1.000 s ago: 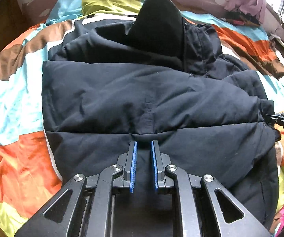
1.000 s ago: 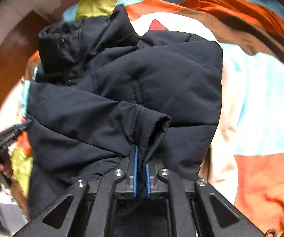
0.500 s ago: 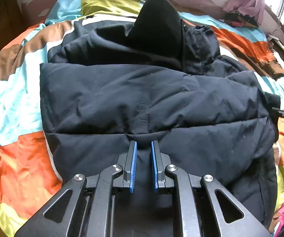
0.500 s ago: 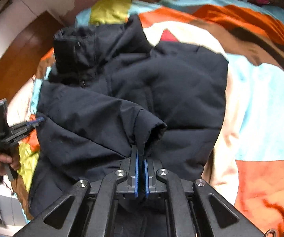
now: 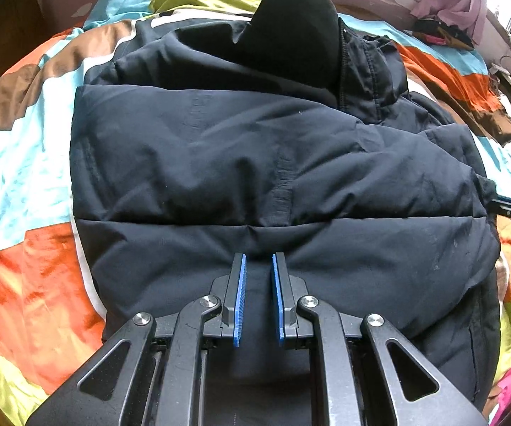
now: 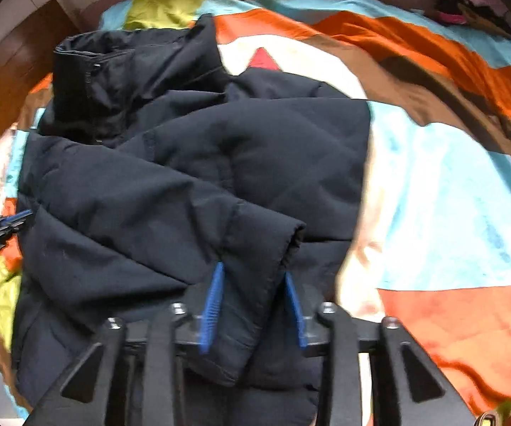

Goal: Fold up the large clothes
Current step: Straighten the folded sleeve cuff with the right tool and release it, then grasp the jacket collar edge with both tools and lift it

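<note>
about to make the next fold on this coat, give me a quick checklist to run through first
1. Right tool letting go: ok, jaws opening, sleeve cuff between the pads, no longer pinched.
2. Sleeve laid across the black coat: ok.
3. Left tool gripping the hem: cannot tell; jaws nearly shut, fabric between them, pinch unclear.
4. Coat body flat: not ok, collar stands up, folds bulge.
5. Coat fully on the bedspread: ok.

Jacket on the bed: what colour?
Black, or very dark navy, all over; the jacket shows best in the left wrist view.
</note>
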